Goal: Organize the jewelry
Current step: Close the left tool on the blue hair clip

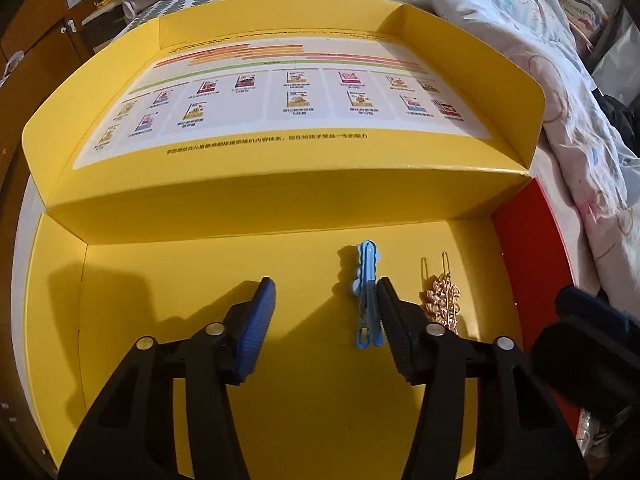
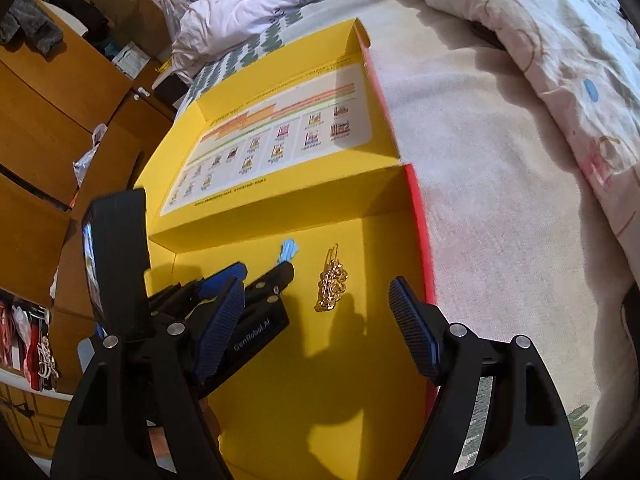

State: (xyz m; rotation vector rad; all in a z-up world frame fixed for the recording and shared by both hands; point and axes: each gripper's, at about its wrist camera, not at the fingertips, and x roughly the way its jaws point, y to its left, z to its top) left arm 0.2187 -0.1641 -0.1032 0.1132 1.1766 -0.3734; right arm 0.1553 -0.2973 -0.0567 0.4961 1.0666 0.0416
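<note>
A yellow cardboard box (image 1: 132,280) lies open on a bed; it also shows in the right wrist view (image 2: 360,360). A blue hair clip (image 1: 367,280) lies on its floor, beside a gold leaf-shaped hair clip (image 1: 442,298). My left gripper (image 1: 326,294) is open inside the box, its right finger touching the blue clip's side. In the right wrist view the blue clip (image 2: 289,251) peeks past the left gripper (image 2: 264,272), and the gold clip (image 2: 332,284) lies to its right. My right gripper (image 2: 316,300) is open and empty above the box floor.
The box's open lid (image 1: 280,104) with a printed chart lies flat beyond the box. A red box wall (image 2: 424,240) is on the right. A rumpled quilt (image 2: 540,40) covers the bed at right. Wooden cabinets (image 2: 48,92) stand at left.
</note>
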